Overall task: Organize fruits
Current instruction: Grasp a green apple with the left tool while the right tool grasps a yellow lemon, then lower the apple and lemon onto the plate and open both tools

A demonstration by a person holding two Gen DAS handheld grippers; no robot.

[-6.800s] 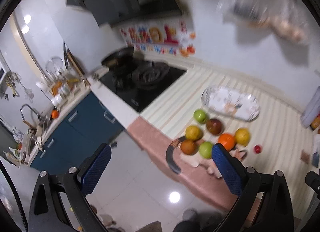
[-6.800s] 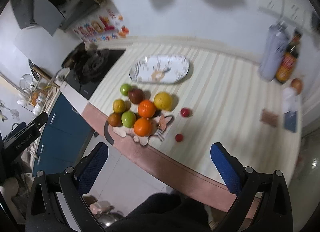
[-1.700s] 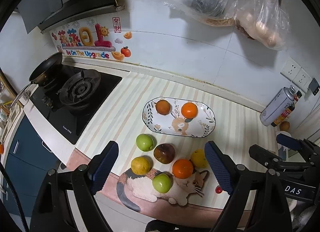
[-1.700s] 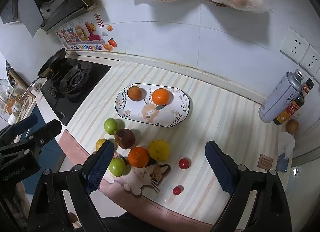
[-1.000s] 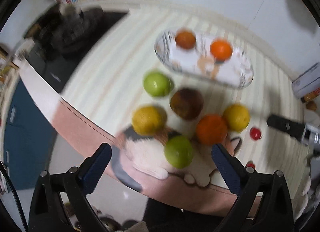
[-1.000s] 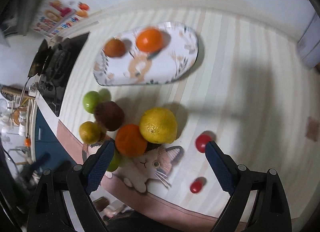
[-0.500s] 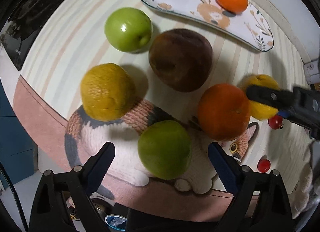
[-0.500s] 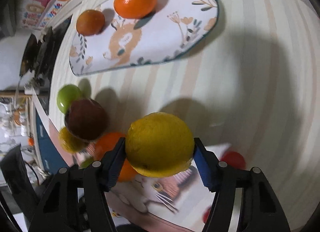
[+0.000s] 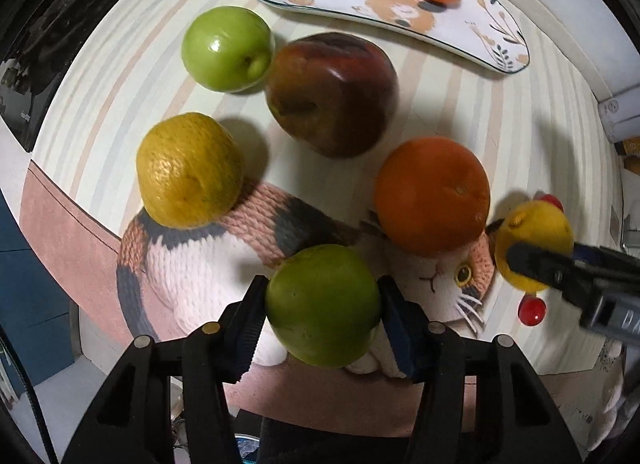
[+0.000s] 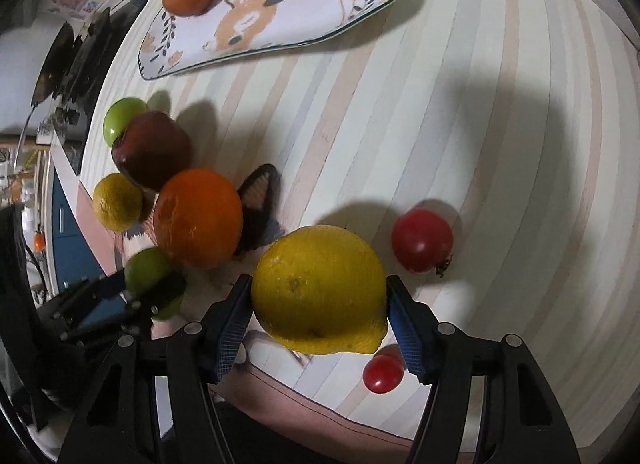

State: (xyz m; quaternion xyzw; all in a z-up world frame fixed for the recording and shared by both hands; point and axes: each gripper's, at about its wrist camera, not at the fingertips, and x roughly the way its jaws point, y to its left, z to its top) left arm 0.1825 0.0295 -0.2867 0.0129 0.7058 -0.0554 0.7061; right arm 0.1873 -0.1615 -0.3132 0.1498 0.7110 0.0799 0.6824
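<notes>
A green apple (image 9: 322,304) sits on the cat-shaped mat (image 9: 208,264) at six o'clock in the left wrist view, the left hand-held gripper (image 9: 320,324) closing with both pads against its flanks. The right hand-held gripper (image 10: 320,304) is clamped on a yellow lemon (image 10: 320,290), likewise at six o'clock. Both grips look meant for lifting toward the patterned plate (image 10: 340,8) at twelve o'clock on the tabletop (image 10: 480,104), where two oranges already lie.

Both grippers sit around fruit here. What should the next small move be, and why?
Probably finish the left grip, then lift both fruits straight up. The left gripper is closing, its pads flanking the green apple; the right gripper has the lemon pinched. The plate holds only two fruits, so there is room.
</notes>
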